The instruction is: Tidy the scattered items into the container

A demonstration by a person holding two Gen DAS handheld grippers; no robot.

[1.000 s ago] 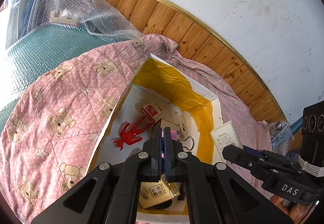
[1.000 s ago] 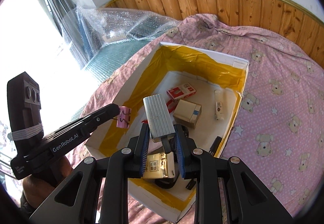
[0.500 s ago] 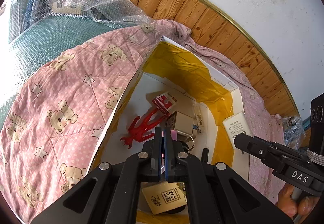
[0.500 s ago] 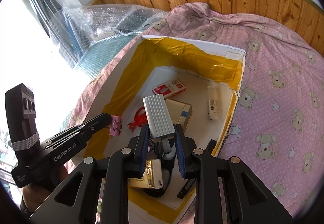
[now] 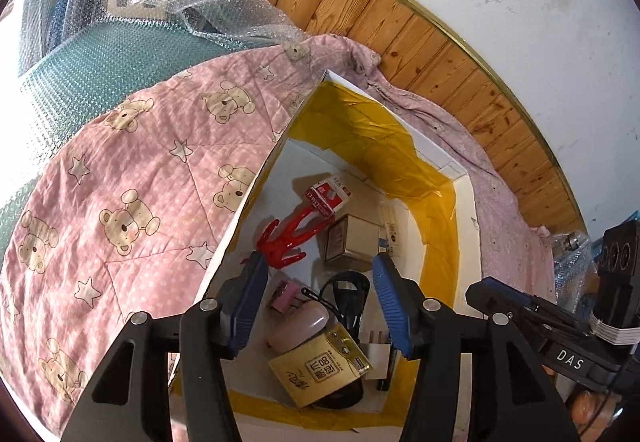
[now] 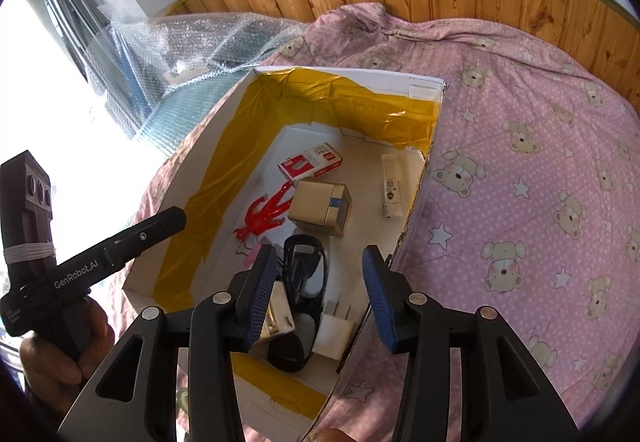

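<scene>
On the bed, over a pink bear-print quilt [image 6: 520, 170], sits the white box [image 6: 424, 86] lined with yellow tape. Above it the left tool [image 5: 320, 302] and the right tool [image 6: 320, 292] both hang with jaws spread wide, holding nothing. Inside the box lie a tan carton [image 6: 320, 208], a red-and-white pack [image 6: 312, 164], a red figure [image 5: 288, 238] and a small pink binder clip [image 5: 285, 295].
</scene>
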